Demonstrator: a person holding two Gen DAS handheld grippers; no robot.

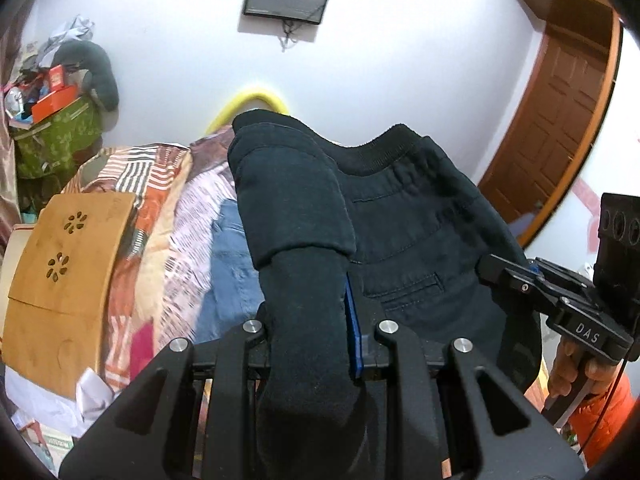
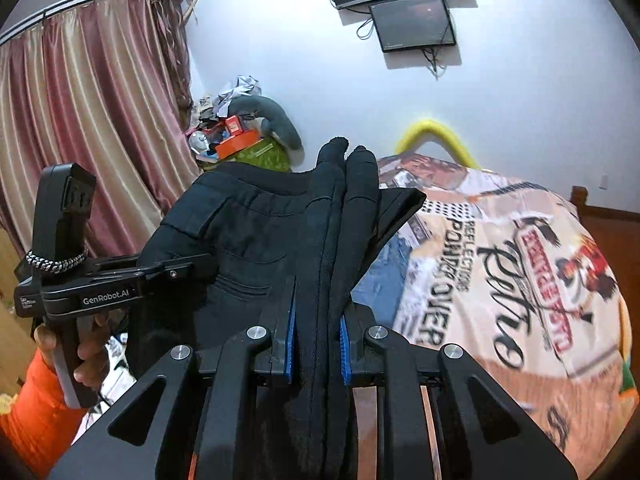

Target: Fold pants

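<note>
Above bed (image 2: 520, 280): pants (image 1: 400, 216) clamped in both jaws.

Left tongs (image 1: 316, 312) and right tongs (image 2: 318, 316), both clamped, raised side by side.

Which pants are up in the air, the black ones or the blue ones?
The black pants: both claws pinch them up, while the blue pants lie flat on the bed.

White wall (image 2: 280, 60) carries two mounted screens (image 2: 414, 22). Pink striped curtain (image 2: 88, 100) hangs at left. Brown panelled door (image 1: 560, 120) at right. Bed with printed cover (image 2: 520, 280); cluttered corner pile (image 2: 236, 136).
</note>
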